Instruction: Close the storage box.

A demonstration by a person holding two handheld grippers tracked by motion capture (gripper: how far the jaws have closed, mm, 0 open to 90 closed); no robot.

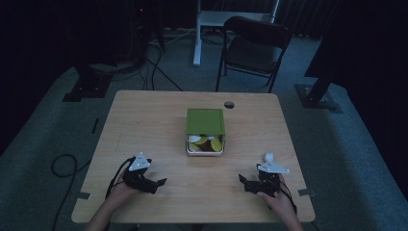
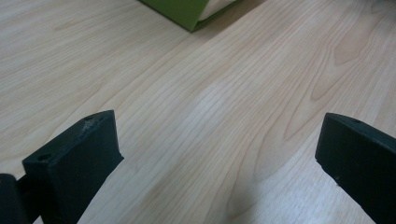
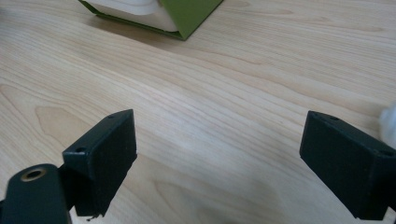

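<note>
Both the left tongs (image 1: pixel 155 184) and right tongs (image 1: pixel 246 183) rest spread wide and empty on the counter (image 1: pixel 144 125). The green lid (image 1: pixel 205 121), half-covering the white box (image 1: pixel 205 152), looks light, stiff and slippery; pinching its side edges seems best.

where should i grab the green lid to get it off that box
Grip the green lid across its left and right edges, coming from above; it lies flat, slid back on the white box, whose near part is uncovered. Either open gripper, left or right, could probably do it.

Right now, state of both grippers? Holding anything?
Left gripper: open, holding nothing, over bare table.
Right gripper: open, holding nothing, apart from the green box.
</note>
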